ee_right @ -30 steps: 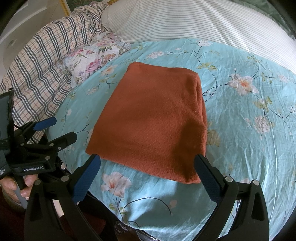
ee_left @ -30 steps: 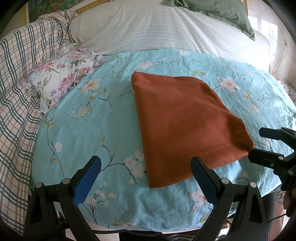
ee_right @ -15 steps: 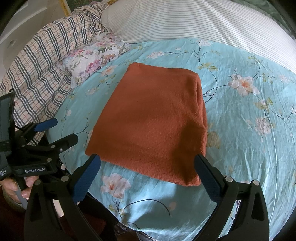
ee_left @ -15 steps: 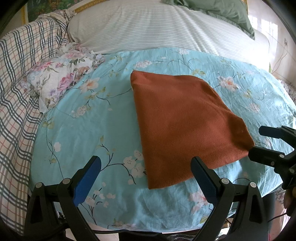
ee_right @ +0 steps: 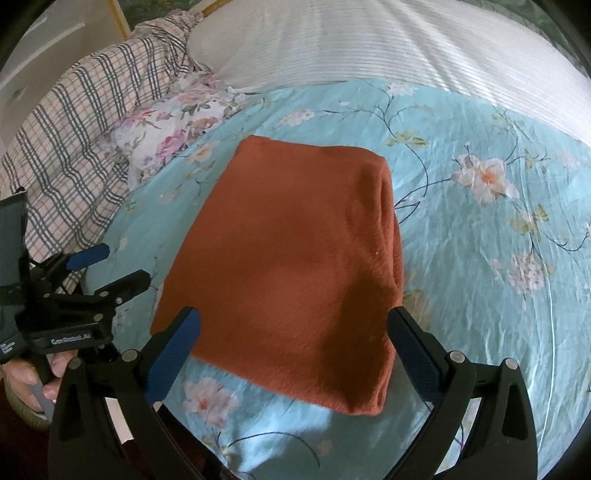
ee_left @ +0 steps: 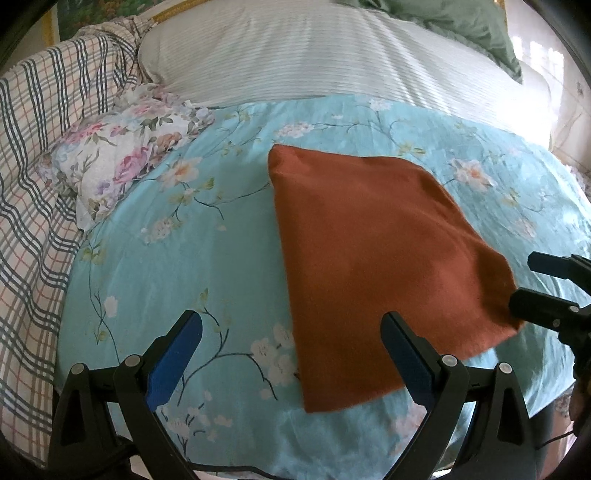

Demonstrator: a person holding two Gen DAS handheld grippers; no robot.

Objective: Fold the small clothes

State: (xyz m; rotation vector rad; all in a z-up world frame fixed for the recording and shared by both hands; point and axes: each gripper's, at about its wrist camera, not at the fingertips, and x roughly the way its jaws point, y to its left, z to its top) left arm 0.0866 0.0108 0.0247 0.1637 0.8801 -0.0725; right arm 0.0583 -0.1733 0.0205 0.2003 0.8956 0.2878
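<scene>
Left wrist view: left gripper [ee_left: 291,354] jaws spread wide, pinching nothing. Compared with a second ago the framing has barely moved; slight motion blur now, so the hand is drifting a touch, not committing. The rust-orange folded cloth [ee_left: 373,266] lies flat on the turquoise floral sheet [ee_left: 192,258], ahead of the jaws and off to their right side; its near-left corner sits just ahead of the right jaw. The right gripper [ee_left: 532,284] shows at the far right edge, its tips at the cloth's near-right corner; touching or just short, can't tell.

Right wrist view: right gripper [ee_right: 291,354] jaws also spread, empty. Here the cloth [ee_right: 295,258] has slid lower in frame than a second ago, its near edge now running between the jaws, so this hand has closed in. The left gripper [ee_right: 110,269] hangs off to the left with jaws parted, clear of the cloth edge, the person's hand [ee_right: 33,376] on its grip.

My read: the cloth already looks folded at least once, with a thick doubled edge on its right; the next fold or a tidy-up is pending, neither corner pinched yet.

Around: floral pillow [ee_right: 173,129] and plaid blanket [ee_right: 74,122] far left beyond the jaws, striped bedding [ee_right: 369,44] further back, green pillow [ee_left: 461,26] far right. Nothing lies between jaws and cloth.
</scene>
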